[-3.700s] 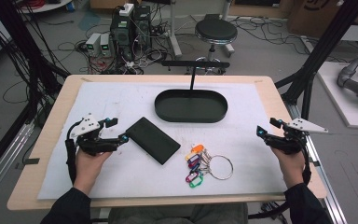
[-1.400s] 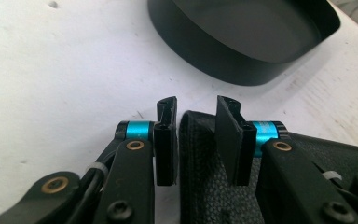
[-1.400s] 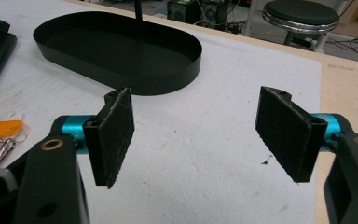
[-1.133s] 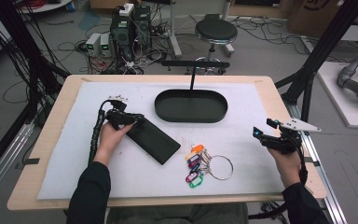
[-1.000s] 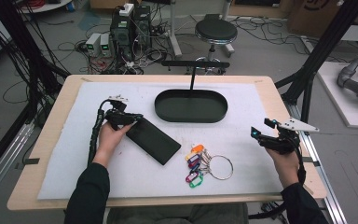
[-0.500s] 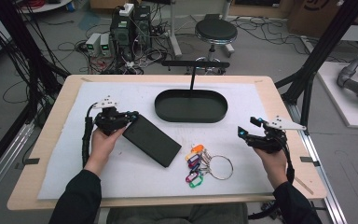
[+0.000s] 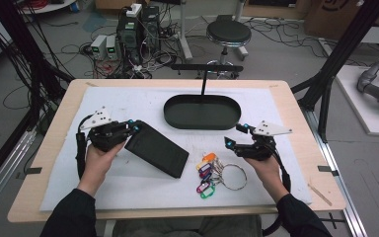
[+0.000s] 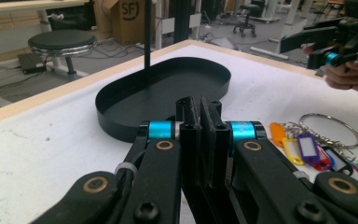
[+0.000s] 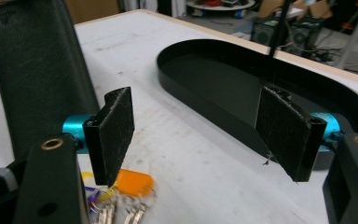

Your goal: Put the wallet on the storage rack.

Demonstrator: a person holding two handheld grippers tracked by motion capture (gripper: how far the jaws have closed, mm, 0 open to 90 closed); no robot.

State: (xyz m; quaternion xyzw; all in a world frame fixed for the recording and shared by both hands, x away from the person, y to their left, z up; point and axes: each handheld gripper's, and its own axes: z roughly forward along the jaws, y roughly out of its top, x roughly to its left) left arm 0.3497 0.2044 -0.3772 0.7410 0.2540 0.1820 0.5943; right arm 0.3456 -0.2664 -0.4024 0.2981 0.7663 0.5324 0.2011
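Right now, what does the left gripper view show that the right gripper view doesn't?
Left gripper view: the left gripper shut on the black wallet edge, the right gripper beyond, the metal key ring, a stool. Right gripper view: open jaws, the wallet's broad face tilted up. Both: the black oval tray and coloured key tags.

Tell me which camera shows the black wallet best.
The high view: the whole wallet shows, one end clamped in the left gripper. The right gripper view catches part of it at the left. The left gripper view shows just its edge between the jaws.
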